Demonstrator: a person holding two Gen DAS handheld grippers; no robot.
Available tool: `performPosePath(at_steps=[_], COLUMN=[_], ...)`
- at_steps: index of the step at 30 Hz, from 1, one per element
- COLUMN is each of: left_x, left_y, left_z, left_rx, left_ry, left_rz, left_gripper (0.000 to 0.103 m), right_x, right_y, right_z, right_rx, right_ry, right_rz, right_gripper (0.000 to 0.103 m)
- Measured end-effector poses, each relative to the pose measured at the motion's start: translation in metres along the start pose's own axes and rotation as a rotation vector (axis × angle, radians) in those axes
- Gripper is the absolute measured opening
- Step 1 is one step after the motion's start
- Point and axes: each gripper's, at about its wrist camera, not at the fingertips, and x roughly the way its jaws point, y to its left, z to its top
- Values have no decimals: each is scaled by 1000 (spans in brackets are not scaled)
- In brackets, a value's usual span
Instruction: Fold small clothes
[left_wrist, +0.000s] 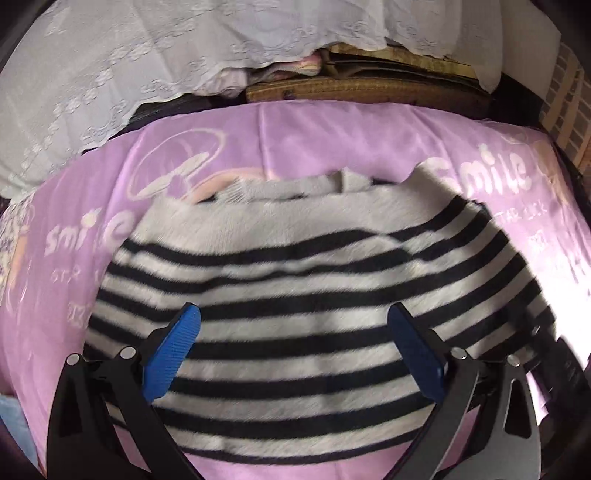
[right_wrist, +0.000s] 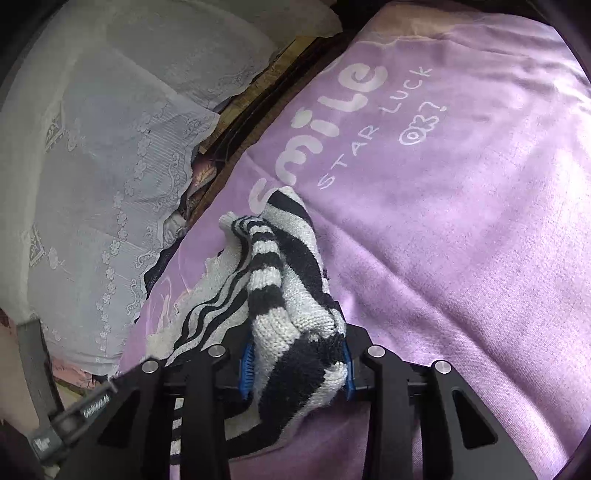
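Right gripper (right_wrist: 295, 363): blue pads clamped on a thick bunched fold of the striped sweater (right_wrist: 288, 295), knit packed between them, apparently a sleeve or side edge gathered up off the surface. Left gripper (left_wrist: 293, 350): fingers spread wide apart, nothing between them, poised over the lower middle of the sweater's body. Striped sweater (left_wrist: 306, 280): black-and-white knit, lying mostly flat on the purple blanket (left_wrist: 295, 136), neckline toward the far edge, one side drawn up by the right gripper. Purple blanket: printed "smile" and "STAR LUCK", covers what looks like a bed; no desk is visible. White lace cloth (left_wrist: 110, 74): heaped beyond the blanket's far edge, apart from the garment. Step in hand, by my reading: an early fold, with one side lifted for carrying across the body. Next move calls for laying the held part inward over the stripes without dragging the flat portion; the left gripper seems placed to pin or smooth it.
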Motion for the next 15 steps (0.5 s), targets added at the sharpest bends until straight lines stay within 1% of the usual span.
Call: performPosePath(at_steps=[5, 7, 9, 12, 15], left_x=[-7, -11, -12, -5, -4], left_y=[-33, -48, -66, -94, -113], left_z=[34, 47, 56, 61, 60], left_rx=[52, 82, 134, 232, 307], left_ry=[29, 42, 57, 102, 115], left_rz=[-145, -175, -169, -107, -73], left_gripper=[99, 99, 99, 99, 99], right_x=[-10, -11, -13, -16, -17], right_y=[32, 39, 45, 53, 61], right_z=[-5, -7, -9, -13, -18], right_rx=[-163, -200, -230, -271, -311], right_ry=[-30, -33, -37, -43, -45], right_rz=[-16, -18, -15, -11, -10], right_gripper=[32, 32, 31, 31, 31])
